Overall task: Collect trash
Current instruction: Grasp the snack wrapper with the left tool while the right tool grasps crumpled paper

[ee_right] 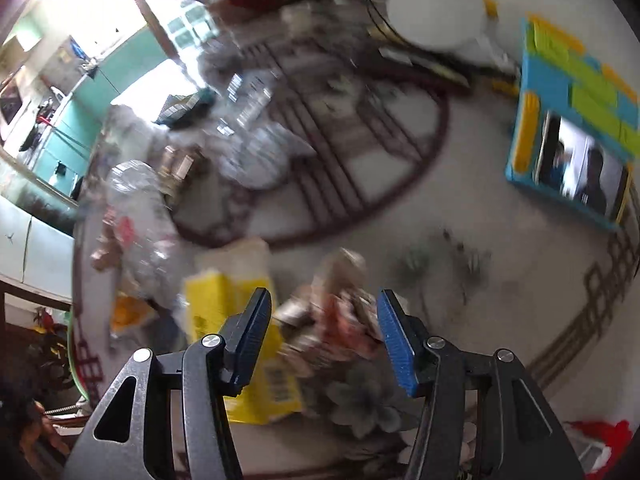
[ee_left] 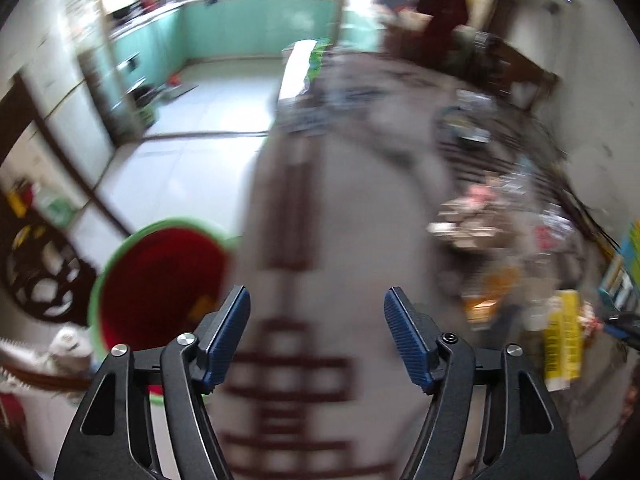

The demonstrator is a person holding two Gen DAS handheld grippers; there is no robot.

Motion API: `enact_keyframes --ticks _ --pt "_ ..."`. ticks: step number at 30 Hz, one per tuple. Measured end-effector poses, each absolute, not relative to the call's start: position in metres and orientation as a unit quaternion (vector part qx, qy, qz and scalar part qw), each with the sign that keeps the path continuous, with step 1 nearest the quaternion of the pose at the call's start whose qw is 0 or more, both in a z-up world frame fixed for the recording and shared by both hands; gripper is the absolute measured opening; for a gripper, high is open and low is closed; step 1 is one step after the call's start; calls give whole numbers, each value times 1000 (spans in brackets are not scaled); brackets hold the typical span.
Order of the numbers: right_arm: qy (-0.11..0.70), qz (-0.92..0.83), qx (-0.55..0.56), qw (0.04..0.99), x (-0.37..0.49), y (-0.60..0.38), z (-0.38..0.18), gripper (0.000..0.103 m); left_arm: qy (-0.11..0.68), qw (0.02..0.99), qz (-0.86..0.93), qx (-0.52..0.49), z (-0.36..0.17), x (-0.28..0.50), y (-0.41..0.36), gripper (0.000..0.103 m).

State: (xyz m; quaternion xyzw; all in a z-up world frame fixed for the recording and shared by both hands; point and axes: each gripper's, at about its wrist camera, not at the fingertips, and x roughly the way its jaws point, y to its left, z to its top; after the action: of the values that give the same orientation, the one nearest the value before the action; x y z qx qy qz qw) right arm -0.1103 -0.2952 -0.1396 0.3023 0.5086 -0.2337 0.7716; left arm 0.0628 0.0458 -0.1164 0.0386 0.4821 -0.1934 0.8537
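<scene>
1. Right tool (ee_right: 322, 330) wide, empty, over crumpled wrappers (ee_right: 344, 316) beside yellow box (ee_right: 240, 344) on desk.
2. Left tool (ee_left: 316, 338) wide, empty, near red bin (ee_left: 160, 280).
3. Reach step; next likely lower and close on wrappers.

Ribbed blue fingers (ee_right: 394, 342); glossy yellow carton (ee_right: 256, 364); smooth red-lined plastic bin (ee_left: 160, 280)

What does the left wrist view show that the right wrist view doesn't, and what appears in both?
Only the left wrist view shows the red bin with a green rim beside the table edge, and the pale tiled floor running toward teal cabinets.

Only the right wrist view shows the blue, green and yellow block frame on the tablecloth and crumpled wrappers just ahead of the right tool.

Both are motion-blurred and share the yellow box and the patterned tablecloth. The left tool and the right tool are open and empty.
</scene>
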Motion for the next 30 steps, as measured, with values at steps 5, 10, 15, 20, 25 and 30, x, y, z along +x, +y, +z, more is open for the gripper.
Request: enact_keyframes --ticks 5,10,15,20,25,30 --pt "518 -207 305 772 -112 -302 -161 57 476 844 -239 67 -112 45 -16 75" --pt "522 -160 323 773 -110 -313 -172 23 486 833 -249 90 -123 38 -52 75" --pt "497 -136 299 803 -100 -325 -147 20 510 818 -243 106 -145 42 -74 75" --pt "464 -110 279 833 -83 -332 -110 20 532 808 -231 102 -160 43 -85 60" --pt "443 -94 240 859 -64 -321 -81 20 543 804 -222 95 -164 43 -84 20" --pt "428 -73 209 876 -44 -300 -63 20 518 824 -215 79 -136 34 -70 18"
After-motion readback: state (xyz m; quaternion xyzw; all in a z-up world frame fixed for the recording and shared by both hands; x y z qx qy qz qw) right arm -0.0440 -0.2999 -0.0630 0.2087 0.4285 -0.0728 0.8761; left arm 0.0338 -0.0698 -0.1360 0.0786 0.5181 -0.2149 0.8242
